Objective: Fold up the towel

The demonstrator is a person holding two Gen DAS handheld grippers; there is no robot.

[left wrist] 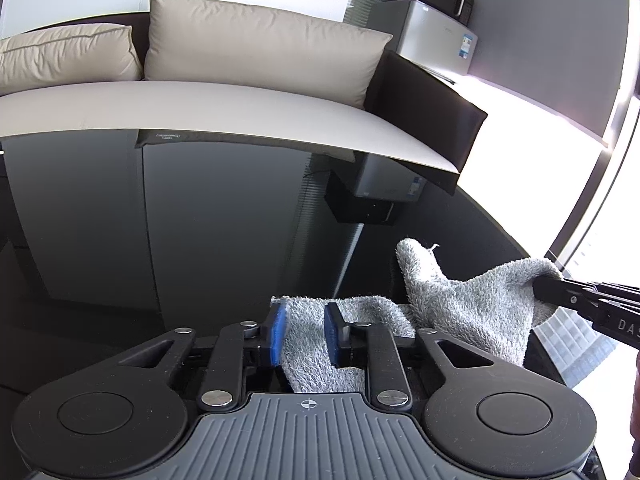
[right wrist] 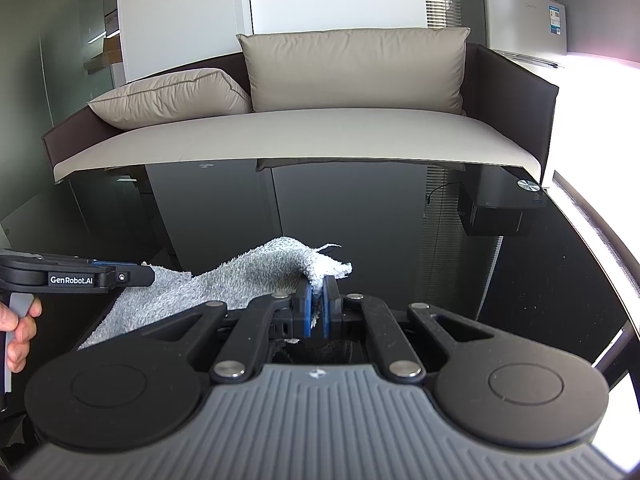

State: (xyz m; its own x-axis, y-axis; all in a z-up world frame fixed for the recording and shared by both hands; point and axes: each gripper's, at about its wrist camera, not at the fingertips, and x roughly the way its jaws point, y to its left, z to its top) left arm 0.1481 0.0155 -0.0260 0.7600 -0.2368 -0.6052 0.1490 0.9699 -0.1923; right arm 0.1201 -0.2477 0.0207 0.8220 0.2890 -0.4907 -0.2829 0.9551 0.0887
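Observation:
A grey terry towel [left wrist: 472,304] lies crumpled on the glossy black table [left wrist: 200,240]. My left gripper [left wrist: 306,330] is open, its blue pads on either side of the towel's near left edge, not pinching it. My right gripper [right wrist: 318,306] is shut on a corner of the towel [right wrist: 248,276] and holds it lifted off the table. In the left wrist view the right gripper [left wrist: 540,286] comes in from the right, its tips buried in the raised cloth. In the right wrist view the left gripper [right wrist: 150,274] shows at the left over the towel's far end.
A sofa [right wrist: 304,136] with beige cushions stands just beyond the table's far edge. A small fridge [right wrist: 516,20] with a microwave on top is at the back right. A round metal disc [right wrist: 528,185] sits at the table's far right corner. Bright window light falls on the right.

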